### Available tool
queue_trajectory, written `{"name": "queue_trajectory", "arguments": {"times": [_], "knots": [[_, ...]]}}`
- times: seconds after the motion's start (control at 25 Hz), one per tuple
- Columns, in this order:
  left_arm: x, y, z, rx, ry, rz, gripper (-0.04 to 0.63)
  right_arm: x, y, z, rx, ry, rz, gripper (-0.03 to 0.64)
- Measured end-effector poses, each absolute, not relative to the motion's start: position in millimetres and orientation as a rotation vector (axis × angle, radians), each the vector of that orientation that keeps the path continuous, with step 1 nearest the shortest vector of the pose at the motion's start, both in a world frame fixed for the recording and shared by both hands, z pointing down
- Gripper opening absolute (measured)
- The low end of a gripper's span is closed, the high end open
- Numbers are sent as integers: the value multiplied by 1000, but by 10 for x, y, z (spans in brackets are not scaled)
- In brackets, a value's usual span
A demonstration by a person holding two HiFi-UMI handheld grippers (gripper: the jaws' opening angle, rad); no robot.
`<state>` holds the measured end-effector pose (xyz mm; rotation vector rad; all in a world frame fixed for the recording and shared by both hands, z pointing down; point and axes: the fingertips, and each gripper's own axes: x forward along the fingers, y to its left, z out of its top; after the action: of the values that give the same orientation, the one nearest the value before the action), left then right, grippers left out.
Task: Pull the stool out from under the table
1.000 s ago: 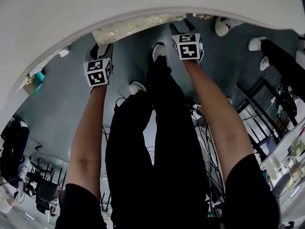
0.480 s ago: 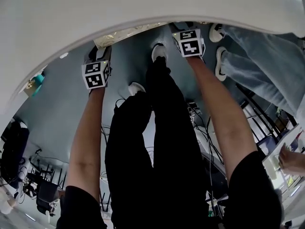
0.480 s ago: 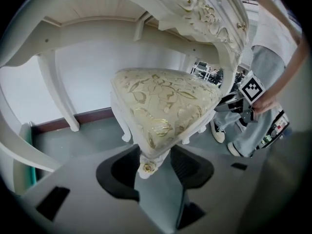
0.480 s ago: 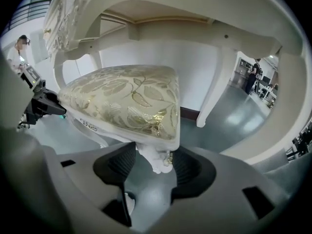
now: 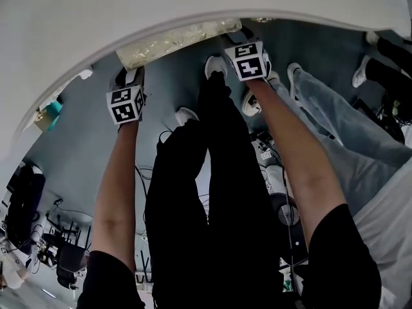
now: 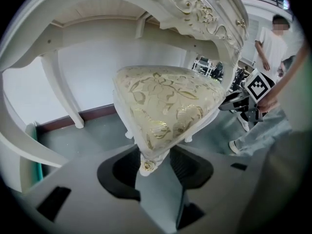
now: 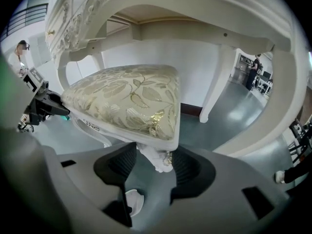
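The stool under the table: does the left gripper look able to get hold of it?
Probably yes. A corner of the stool sits between the closing jaws of the left gripper, which don't seem to press on it yet. The table is overhead, out of the way.

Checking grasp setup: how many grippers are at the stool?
2. Left gripper: jaws closing round one near corner of the stool. Right gripper: the other near corner between its open jaws. Neither looks clamped yet.
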<state>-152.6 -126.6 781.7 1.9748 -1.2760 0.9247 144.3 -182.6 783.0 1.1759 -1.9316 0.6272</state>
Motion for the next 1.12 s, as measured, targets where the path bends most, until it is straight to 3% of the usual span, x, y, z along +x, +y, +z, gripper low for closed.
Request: {"name": "queue_trajectory", "arguments": {"times": [1.12], "knots": [[-1811, -211, 7754, 1917, -1167, 1095, 189, 1199, -540, 7761, 1070, -1876, 716, 222]]}}
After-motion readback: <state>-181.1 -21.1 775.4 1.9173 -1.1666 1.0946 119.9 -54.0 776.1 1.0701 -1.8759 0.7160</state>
